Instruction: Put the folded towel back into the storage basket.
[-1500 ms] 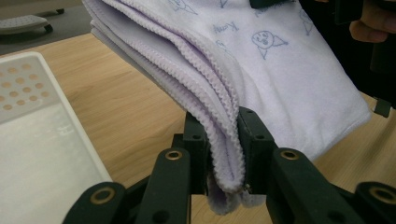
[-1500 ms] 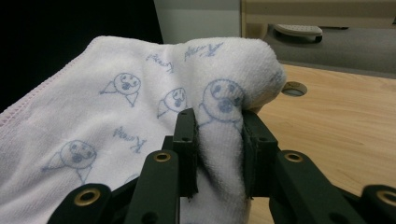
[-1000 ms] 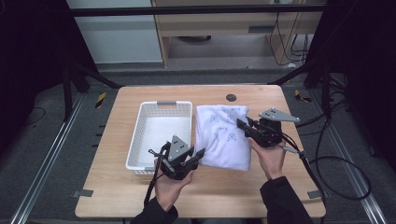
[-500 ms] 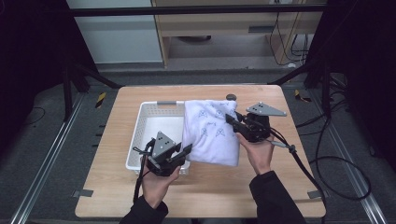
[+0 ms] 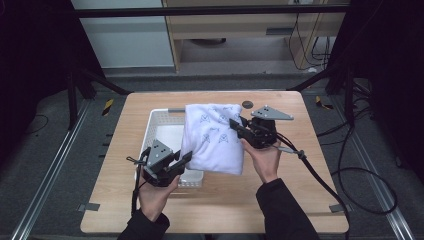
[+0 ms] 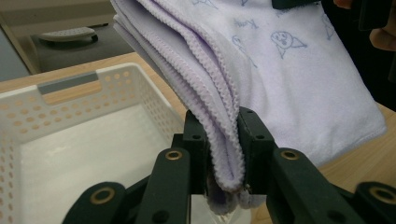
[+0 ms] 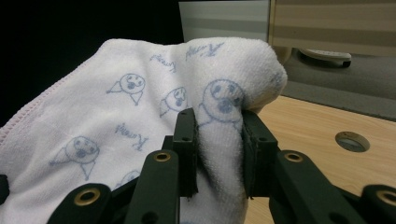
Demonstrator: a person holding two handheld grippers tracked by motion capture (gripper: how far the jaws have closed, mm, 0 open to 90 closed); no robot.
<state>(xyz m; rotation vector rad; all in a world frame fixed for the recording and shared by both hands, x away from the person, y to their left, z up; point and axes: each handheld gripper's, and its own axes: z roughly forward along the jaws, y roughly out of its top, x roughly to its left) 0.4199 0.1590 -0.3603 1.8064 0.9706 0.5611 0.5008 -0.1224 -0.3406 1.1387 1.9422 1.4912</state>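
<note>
- Wooden table (image 5: 310,200): light top with a round hole (image 5: 247,104) near the far edge.
- White perforated basket (image 5: 159,119) rests on its left half.

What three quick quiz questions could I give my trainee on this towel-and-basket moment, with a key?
1. True or false: both grippers are shut on the folded towel.
2. Which part of the towel does the left gripper pinch? A) the stitched layered edges B) the printed middle C) nothing
3. Fill in: the white basket sits under the towel's ____ side, as the high view shows it.

Key
1. True. The right gripper clamps a bunched printed fold; the left clamps the edges.
2. A.
3. Left. The towel hangs partly over the basket and partly over the table.
</note>
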